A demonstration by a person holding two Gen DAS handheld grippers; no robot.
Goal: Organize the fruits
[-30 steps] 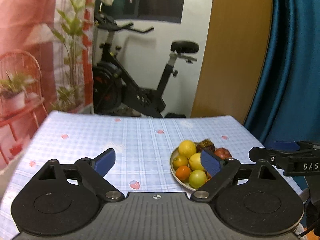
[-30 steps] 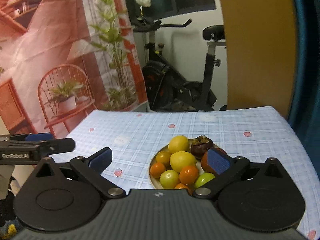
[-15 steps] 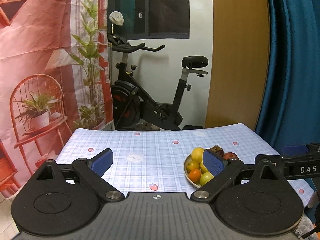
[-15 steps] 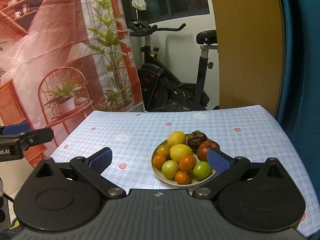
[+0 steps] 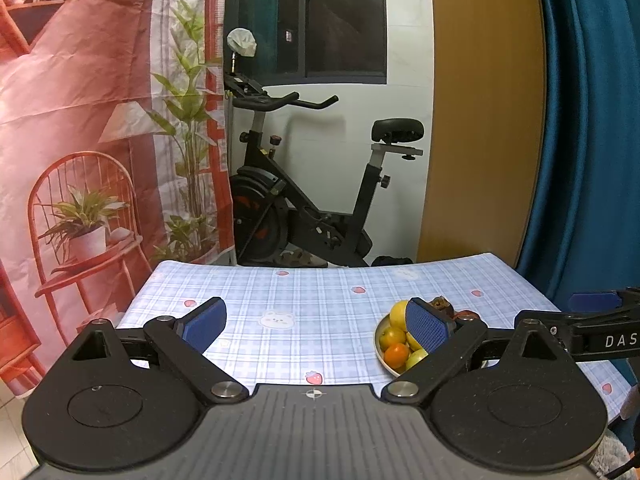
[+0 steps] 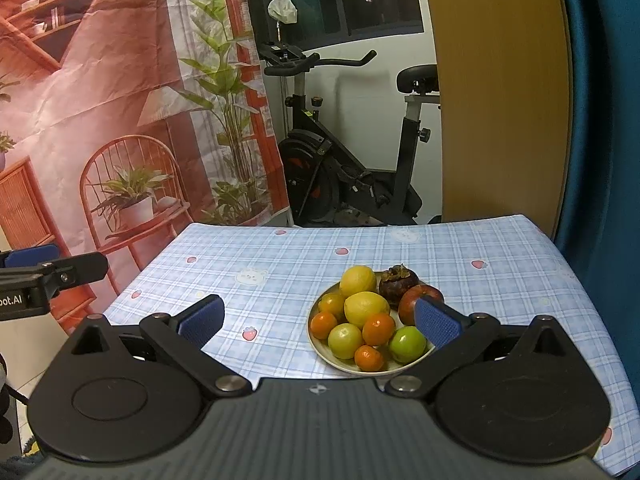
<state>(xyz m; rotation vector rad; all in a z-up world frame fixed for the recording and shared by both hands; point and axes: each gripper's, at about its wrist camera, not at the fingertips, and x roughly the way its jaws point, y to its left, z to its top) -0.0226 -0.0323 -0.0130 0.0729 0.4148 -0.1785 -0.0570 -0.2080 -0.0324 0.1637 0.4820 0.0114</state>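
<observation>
While both tools hang over the near edge: nothing is gripped.
Left tool (image 5: 316, 322): fingers spread wide, empty, held above the near left part of the surface (image 5: 312, 296); its right pad (image 5: 426, 326) overlaps the plate in this view (no contact can be told).
Right tool (image 6: 318, 318): fingers spread wide, empty, aimed at the plate; also seen from the left wrist view at the right edge (image 5: 596, 320).
Plate (image 6: 332, 354): pale, round, on the checked cloth, right of centre, near the front edge.
Fruit on plate: two lemons (image 6: 366, 308) at the middle and back; three oranges (image 6: 378, 328) along the front and left; two green fruits (image 6: 406, 344) at the front; a red apple (image 6: 414, 298) at the right, partly behind the right pad; a dark mangosteen (image 6: 396, 280) at the back right. All heaped, touching one another.
Beyond the surface: exercise bike (image 6: 352, 160), printed backdrop (image 6: 112, 120) at left, blue curtain (image 6: 600, 120) at right.
</observation>
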